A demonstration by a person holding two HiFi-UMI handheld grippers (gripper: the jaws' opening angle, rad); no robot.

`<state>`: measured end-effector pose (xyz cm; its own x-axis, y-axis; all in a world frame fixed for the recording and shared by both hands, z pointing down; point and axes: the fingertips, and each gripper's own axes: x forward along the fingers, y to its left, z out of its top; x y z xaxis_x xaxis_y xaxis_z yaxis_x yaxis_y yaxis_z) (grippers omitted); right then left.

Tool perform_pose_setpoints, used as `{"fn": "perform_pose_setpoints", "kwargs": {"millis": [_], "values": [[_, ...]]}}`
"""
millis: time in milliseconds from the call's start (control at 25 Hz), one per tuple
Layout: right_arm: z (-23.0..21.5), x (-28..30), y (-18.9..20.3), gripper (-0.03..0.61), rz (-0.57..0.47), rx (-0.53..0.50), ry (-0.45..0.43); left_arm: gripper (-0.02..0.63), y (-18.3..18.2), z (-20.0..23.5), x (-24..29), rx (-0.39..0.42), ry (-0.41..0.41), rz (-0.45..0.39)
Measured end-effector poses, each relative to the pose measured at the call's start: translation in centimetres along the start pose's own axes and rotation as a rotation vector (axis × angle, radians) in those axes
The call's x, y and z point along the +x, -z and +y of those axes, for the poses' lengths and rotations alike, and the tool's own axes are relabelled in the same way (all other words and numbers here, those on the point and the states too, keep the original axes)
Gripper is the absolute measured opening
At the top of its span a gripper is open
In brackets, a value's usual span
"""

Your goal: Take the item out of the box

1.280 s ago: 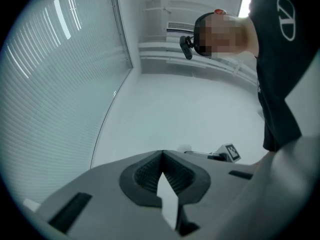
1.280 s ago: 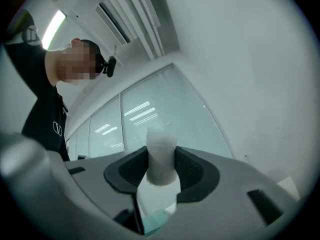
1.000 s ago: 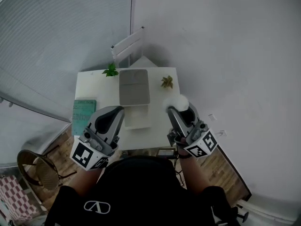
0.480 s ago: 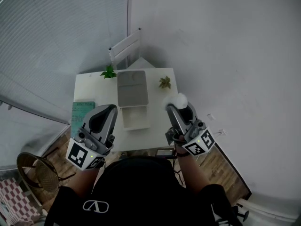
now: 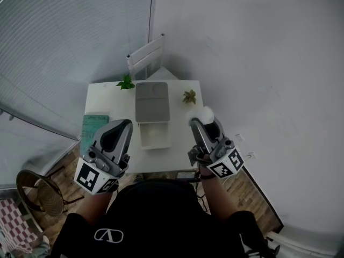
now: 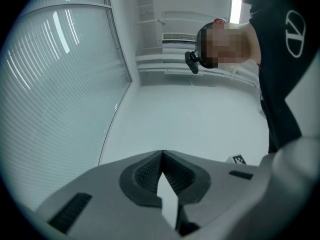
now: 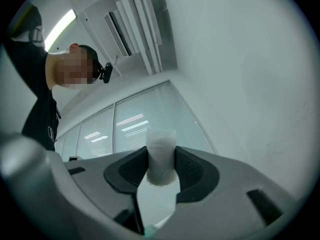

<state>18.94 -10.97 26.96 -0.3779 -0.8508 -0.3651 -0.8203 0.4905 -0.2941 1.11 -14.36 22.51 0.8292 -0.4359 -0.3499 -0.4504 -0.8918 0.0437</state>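
The box sits mid-table in the head view, its grey lid laid back and its white base open toward me. My right gripper is raised to the right of the box and shut on a white fluffy item. In the right gripper view the item is pinched between the dark pads of the right gripper, which points upward. My left gripper hovers left of the box base. In the left gripper view its tips meet with nothing between them.
The small white table carries a green plant at the back left, a dried plant at the back right and a teal book on the left. A white chair stands behind it, a wicker chair at lower left.
My left gripper has shifted left, off the box base. The right gripper has stayed nearly still with the white item held.
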Motion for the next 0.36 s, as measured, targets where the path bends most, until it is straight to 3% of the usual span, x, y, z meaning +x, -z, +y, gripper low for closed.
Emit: {"fn": "perform_pose_setpoints", "kwargs": {"millis": [360], "values": [[-0.01, 0.13, -0.15, 0.164, -0.007, 0.005, -0.01, 0.005, 0.35, 0.22, -0.32, 0.006, -0.022, 0.0]]}}
